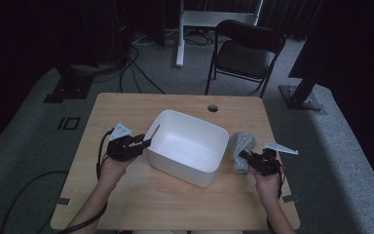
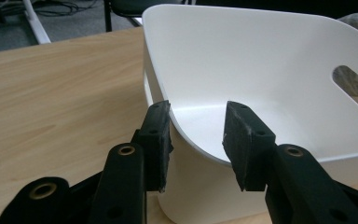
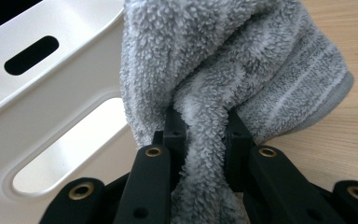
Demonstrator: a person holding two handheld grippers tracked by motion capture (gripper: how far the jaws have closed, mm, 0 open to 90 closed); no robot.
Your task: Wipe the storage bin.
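Our right gripper [image 3: 200,135] fingers clamped on fold of grey towel [image 3: 242,70], lying on desk [image 1: 126,195] just beside white tub [image 1: 187,146]. Left gripper [image 2: 198,140] fingers apart, straddling tub rim, not yet closed. We judge towel soft, light, floppy: will sag, grip bunched fold. Tub stiff, smooth, light. Desk wooden, flat; dim room, folding chair [image 1: 246,53] behind.

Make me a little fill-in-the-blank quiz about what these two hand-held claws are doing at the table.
1. The right gripper is shut on a fluffy grey ____.
2. The left gripper's open jaws straddle the rim of the white ____.
3. The towel lies on the table, ____ the tub.
4. The tub's inside is ____.

Missing words: towel; tub; beside; empty
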